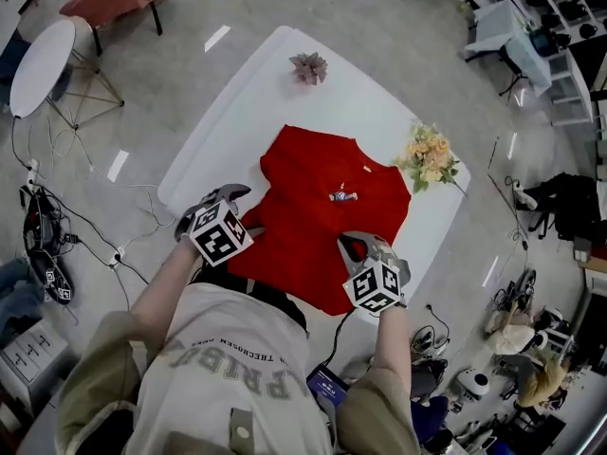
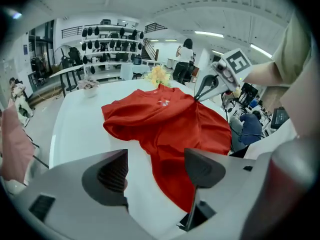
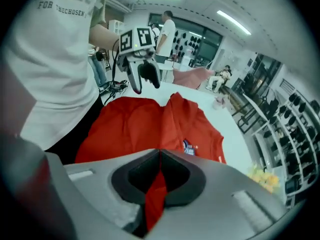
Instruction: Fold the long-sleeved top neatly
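Note:
The red long-sleeved top (image 1: 318,202) lies spread and rumpled on the white table (image 1: 237,102), with a small printed patch on its chest. My right gripper (image 1: 357,245) is at the top's near right part and is shut on a pinch of red fabric, which shows between the jaws of the right gripper (image 3: 159,156). A ridge of cloth (image 3: 172,116) runs away from that grip. My left gripper (image 1: 230,194) stands open at the top's near left edge. In the left gripper view the left gripper (image 2: 159,168) hovers over the red hem (image 2: 172,174) without pressing on it.
A yellow flower bunch (image 1: 429,157) sits at the table's right edge and a pink paper flower (image 1: 308,67) at its far end. Cables and a power strip (image 1: 57,245) lie on the floor to the left. People and shelving stand beyond the table.

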### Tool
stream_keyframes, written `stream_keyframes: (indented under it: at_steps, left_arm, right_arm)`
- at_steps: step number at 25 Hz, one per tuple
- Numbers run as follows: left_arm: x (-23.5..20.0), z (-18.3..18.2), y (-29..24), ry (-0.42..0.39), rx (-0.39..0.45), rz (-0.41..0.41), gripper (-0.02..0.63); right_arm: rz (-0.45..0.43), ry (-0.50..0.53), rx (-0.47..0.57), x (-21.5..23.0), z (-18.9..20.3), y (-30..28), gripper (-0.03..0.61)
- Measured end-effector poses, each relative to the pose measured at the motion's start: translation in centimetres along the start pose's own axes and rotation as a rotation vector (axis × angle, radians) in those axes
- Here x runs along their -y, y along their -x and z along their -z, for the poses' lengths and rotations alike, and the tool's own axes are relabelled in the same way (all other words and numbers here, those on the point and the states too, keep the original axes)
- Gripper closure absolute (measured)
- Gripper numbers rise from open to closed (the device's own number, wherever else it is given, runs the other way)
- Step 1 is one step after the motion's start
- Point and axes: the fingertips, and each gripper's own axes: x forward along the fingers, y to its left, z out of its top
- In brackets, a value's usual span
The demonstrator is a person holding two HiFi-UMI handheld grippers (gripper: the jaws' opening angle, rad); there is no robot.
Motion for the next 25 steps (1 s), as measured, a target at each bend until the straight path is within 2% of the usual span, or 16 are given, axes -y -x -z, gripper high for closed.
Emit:
stream_keyframes:
  at_steps: [2,3,5,8,10,12,14,15,16,17,18,22,25]
  left_arm:
    - [0.6,-0.4,0.0,-0.002,0.003,-0.005,0.262]
    - [0.8,-0.6,0.0,-0.004,0.003,-0.011,0.262]
    - [1.3,-1.0,0.0,-0.006,0.004,-0.028,0.262]
    - [2.6,-1.5,-0.4,0.009,0.008,-0.038,0.262]
    - [3.7,-1.6,-0.7,0.015,0.005,-0.041,0.262]
    - [4.6,-1.7,-0.8,0.025,0.006,-0.049,0.262]
    - [5.2,-1.7,-0.6,0.054,0.018,-0.058,0.262]
    - [5.3,-1.6,-0.4,0.07,0.024,-0.065,0.262]
    - [5.2,-1.5,-0.2,0.081,0.025,-0.076,0.262]
    - [5.0,-1.4,0.0,0.085,0.023,-0.09,0.262]
    - [4.9,-1.2,0.2,0.085,0.017,-0.104,0.262]
    - [5.0,-1.0,0.3,0.084,0.007,-0.143,0.262]
    - [5.7,-1.8,-0.3,0.08,0.018,-0.149,0.262]
  right_arm:
    - [-0.065,-0.069,-0.019,-0.6,1.4,-0.6,0.562]
    - [-0.105,-0.112,-0.008,-0.6,1.5,-0.4,0.519]
    - [-0.157,-0.206,0.057,0.4,0.8,0.7,0.357]
    - [-0.157,-0.313,0.139,4.2,1.1,1.2,0.343]
    - [-0.191,-0.37,0.127,6.0,2.1,-0.6,0.344]
    - [-0.265,-0.399,0.072,6.3,3.2,-2.8,0.344]
    - [-0.33,-0.386,0.017,5.7,4.0,-4.3,0.349]
    - [-0.352,-0.375,0.007,5.4,4.2,-4.7,0.373]
    - [-0.36,-0.363,0.013,5.3,4.0,-4.7,0.423]
    - [-0.356,-0.345,0.033,5.3,3.6,-4.4,0.506]
    - [-0.346,-0.319,0.063,5.3,3.0,-3.8,0.528]
    - [-0.336,-0.141,0.203,3.3,-0.7,0.2,0.532]
    - [-0.369,0.015,0.222,-0.2,-2.5,2.3,0.532]
